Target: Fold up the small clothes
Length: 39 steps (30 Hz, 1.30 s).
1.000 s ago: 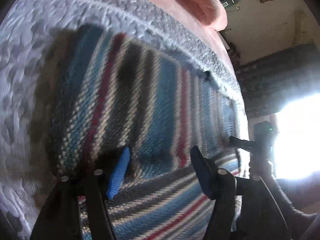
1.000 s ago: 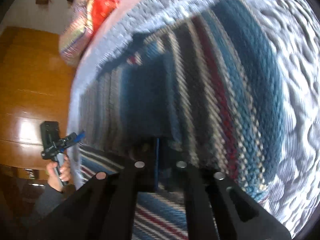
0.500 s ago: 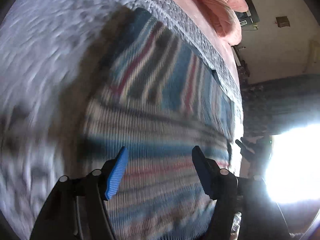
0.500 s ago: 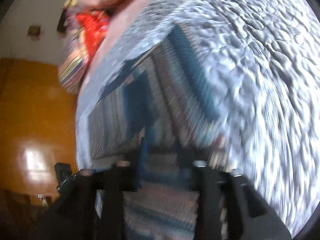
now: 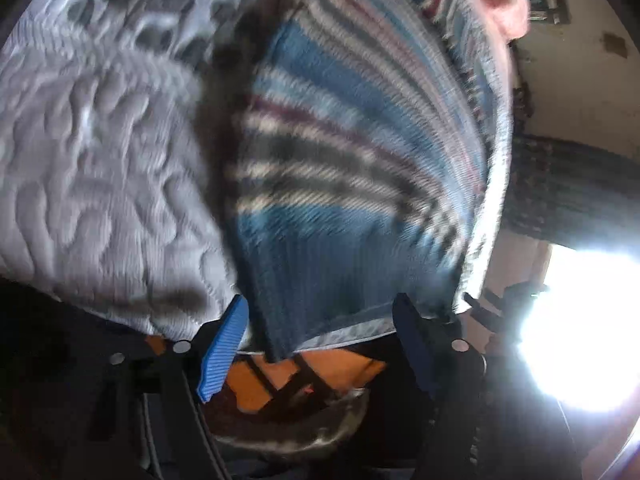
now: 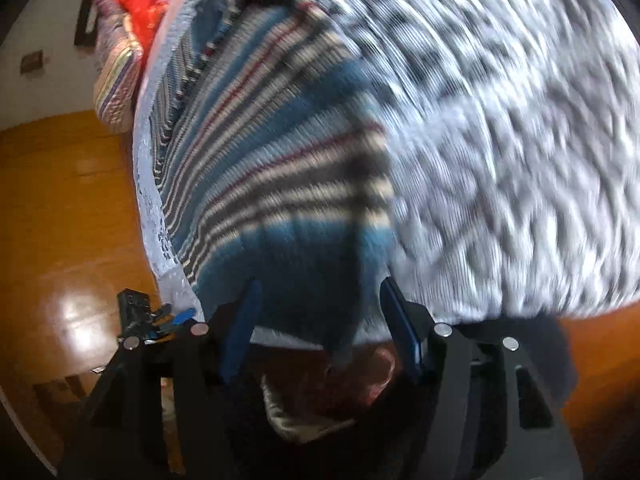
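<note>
A knitted garment with blue, grey, cream and red stripes (image 5: 340,168) lies folded on a grey quilted bed cover (image 5: 100,168); its near blue edge hangs at the bed's front edge. My left gripper (image 5: 320,332) is open, pulled back just below that edge, with nothing between its blue pads. In the right wrist view the same striped garment (image 6: 280,184) lies flat, and my right gripper (image 6: 320,312) is open at its near blue edge, holding nothing. Both views are motion-blurred.
Pink bedding (image 5: 504,4) lies at the far end of the bed; red and striped pillows (image 6: 124,40) sit there too. An orange wooden floor (image 6: 60,208) lies beside the bed. Bright window glare (image 5: 580,320) fills the lower right.
The right gripper, shut on the garment a second ago, has opened and let go. Both grippers have pulled back toward the bed's front edge, leaving the folded garment lying on the cover.
</note>
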Tool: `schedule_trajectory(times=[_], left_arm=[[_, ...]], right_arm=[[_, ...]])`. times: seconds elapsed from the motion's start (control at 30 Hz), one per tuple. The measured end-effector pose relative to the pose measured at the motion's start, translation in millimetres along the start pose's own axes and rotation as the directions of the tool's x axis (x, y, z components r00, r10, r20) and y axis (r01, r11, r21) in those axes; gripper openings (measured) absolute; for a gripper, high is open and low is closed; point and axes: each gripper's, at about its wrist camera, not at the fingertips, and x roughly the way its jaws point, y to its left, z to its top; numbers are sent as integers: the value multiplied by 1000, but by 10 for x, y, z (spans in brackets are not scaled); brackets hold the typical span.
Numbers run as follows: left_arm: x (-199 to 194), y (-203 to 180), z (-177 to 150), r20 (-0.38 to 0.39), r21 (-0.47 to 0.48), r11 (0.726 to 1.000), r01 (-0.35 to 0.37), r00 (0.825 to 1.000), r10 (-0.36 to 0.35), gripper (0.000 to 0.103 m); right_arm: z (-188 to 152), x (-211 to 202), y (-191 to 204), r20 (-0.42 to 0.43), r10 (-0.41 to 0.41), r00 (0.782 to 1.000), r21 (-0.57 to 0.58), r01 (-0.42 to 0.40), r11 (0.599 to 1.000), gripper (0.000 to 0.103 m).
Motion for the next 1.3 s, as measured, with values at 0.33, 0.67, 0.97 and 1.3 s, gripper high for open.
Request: schedule_trajectory(times=[0.33,0.67,0.97,1.3], left_arm=[[365,96,-24,31,-92,993,76,997,-73,79],[470,112,-127,28,-117,992,42,999,-39,13],[-156,-169,-359,183,-77,967,241,957,-224,8],[-810,-801,-217,278,36,943,331,903,-328,8]], right_arm=[[-27,227,-91,-8,23,1000,66,-22,998,61],[-179,476,-33,-51,46,998,84,-42,996,15],[-413,-130,165,84,174,981,8,-175,984,6],[-172,-624,635,152,295,943,-83,-286,955,6]])
